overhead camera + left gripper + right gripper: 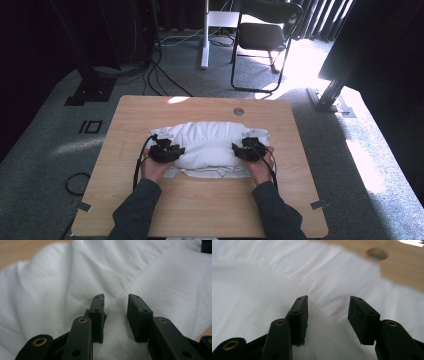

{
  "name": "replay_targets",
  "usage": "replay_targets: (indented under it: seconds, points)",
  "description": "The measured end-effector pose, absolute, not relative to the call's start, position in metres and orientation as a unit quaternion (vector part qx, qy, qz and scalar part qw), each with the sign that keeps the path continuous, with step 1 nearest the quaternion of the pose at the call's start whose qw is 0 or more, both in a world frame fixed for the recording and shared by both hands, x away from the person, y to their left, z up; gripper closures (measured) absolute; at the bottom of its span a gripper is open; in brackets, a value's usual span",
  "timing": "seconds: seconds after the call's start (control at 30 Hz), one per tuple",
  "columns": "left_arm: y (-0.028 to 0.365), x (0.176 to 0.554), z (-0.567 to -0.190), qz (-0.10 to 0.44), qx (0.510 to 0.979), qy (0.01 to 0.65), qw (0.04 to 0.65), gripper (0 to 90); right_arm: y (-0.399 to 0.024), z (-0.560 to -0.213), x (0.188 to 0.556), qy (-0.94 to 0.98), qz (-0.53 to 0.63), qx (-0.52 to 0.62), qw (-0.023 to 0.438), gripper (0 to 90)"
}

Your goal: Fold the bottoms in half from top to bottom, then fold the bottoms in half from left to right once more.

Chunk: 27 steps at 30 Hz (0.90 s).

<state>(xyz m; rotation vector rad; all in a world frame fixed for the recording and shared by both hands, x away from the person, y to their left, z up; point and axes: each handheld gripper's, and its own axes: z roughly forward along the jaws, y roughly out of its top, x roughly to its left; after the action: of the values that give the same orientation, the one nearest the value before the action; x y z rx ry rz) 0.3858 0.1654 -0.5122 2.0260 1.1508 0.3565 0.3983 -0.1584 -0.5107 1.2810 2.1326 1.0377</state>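
Both grippers, left gripper (pixel 167 150) and right gripper (pixel 248 149), hover with jaws apart over the folded white cloth (pixel 210 145) at the table (pixel 200 210) centre. I judge a fold just released; next, new edges need gripping.

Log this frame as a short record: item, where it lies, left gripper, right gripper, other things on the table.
item: white cloth, folded and bunched
place: middle of the wooden table
left gripper: jaws apart, over the cloth's left end, nothing pinched
right gripper: jaws apart, over the cloth's right end, nothing pinched
other: round hole in the tabletop beyond the cloth
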Motion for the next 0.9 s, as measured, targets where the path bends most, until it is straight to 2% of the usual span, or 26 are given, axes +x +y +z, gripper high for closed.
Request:
replay_targets:
  seconds: [0.13, 0.33, 0.63, 0.77, 0.9]
  points:
    - [0.169, 0.375, -0.526, 0.156, 0.798, 0.448, 0.372, 67.1, -0.155, -0.524, 0.384, 0.777, 0.371, 0.456, 0.224, 49.0]
    - [0.172, 0.374, -0.542, 0.150, 0.789, 0.457, 0.384, 67.0, -0.158, -0.535, 0.381, 0.770, 0.380, 0.470, 0.207, 47.8]
    - [0.177, 0.371, -0.545, 0.142, 0.772, 0.466, 0.409, 65.7, -0.163, -0.542, 0.381, 0.755, 0.400, 0.485, 0.185, 47.4]
    - [0.185, 0.369, -0.530, 0.170, 0.755, 0.475, 0.418, 48.1, -0.163, -0.542, 0.381, 0.757, 0.398, 0.483, 0.188, 47.4]
    - [0.205, 0.376, -0.522, 0.212, 0.727, 0.519, 0.397, 31.5, -0.164, -0.544, 0.382, 0.757, 0.397, 0.483, 0.186, 47.4]
